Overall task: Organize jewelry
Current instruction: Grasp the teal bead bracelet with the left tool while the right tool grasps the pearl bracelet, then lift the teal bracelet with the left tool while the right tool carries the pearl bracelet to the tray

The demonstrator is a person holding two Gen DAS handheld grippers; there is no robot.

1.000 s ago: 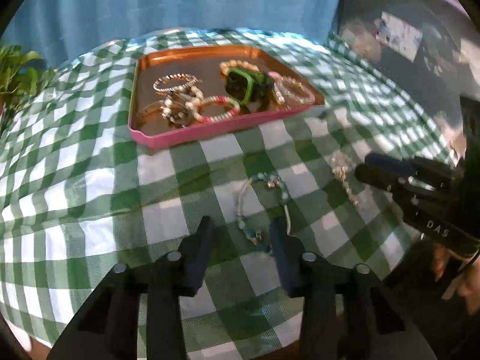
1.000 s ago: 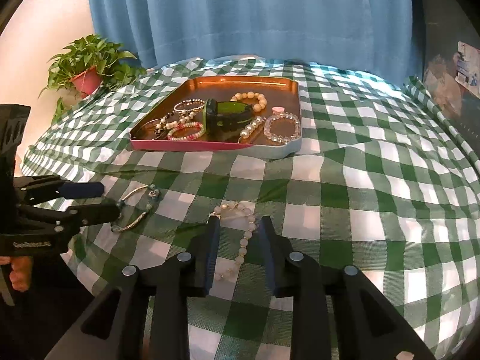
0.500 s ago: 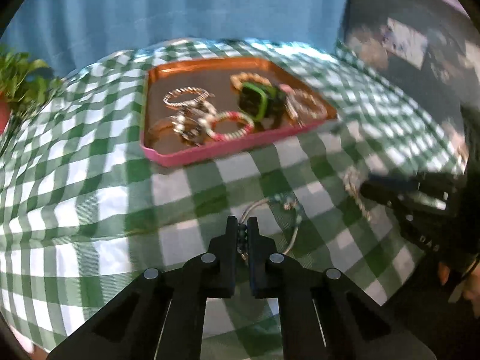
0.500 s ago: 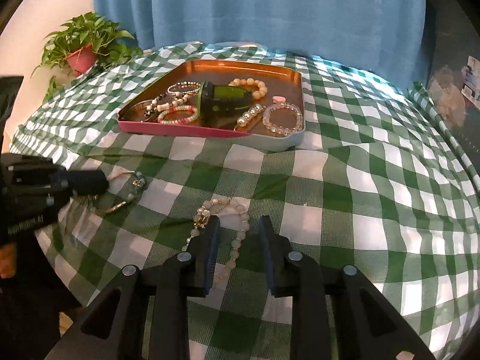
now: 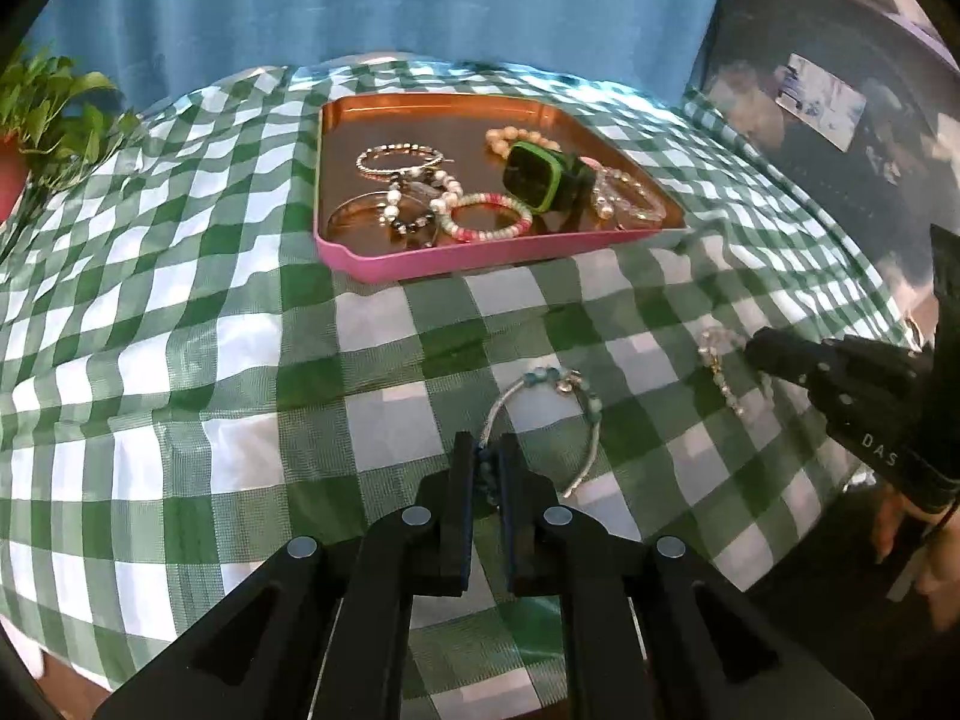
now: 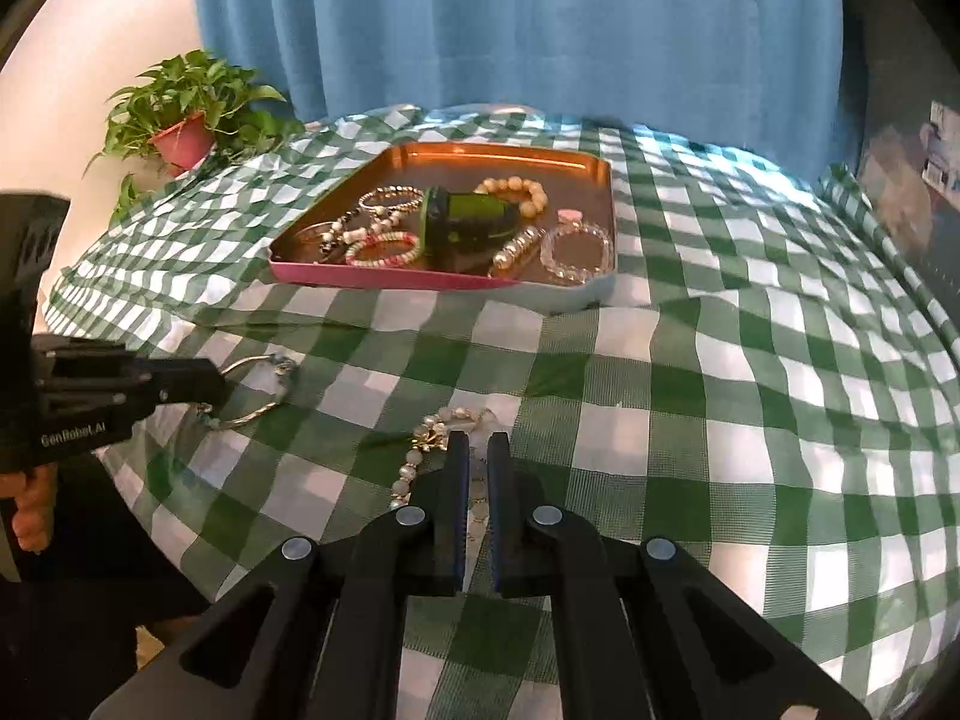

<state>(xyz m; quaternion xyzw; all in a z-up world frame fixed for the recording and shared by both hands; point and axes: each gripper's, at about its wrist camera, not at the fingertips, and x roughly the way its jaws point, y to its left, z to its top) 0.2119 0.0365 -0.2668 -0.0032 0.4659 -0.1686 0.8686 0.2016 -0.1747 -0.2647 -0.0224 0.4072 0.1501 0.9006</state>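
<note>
A teal-beaded bracelet (image 5: 540, 384) lies on the green checked cloth, and my left gripper (image 5: 486, 450) is shut on its near end. To its right lies a pearl bracelet (image 5: 720, 375), reached by my right gripper (image 5: 759, 354). In the right wrist view the right gripper (image 6: 478, 450) pinches the pearl bracelet (image 6: 429, 438) between its pads; its jaws are opening slightly, with the strand still between them. My left gripper (image 6: 204, 387) holds the teal bracelet (image 6: 258, 390) at the left. The pink-rimmed copper tray (image 5: 480, 252) behind holds several bracelets and a green watch (image 5: 540, 177).
The tray (image 6: 390, 279) sits mid-table, beyond both grippers. A potted plant (image 6: 180, 126) stands at the far left by a blue curtain (image 6: 510, 30). The cloth drops off at the near edge, where a hand (image 6: 30, 516) grips the left tool.
Both grippers closed: the left one's wide-open fingers came together on the teal bracelet's beads, and the right one's narrowed on the pearl strand. The pearl bracelet bunched up slightly.
</note>
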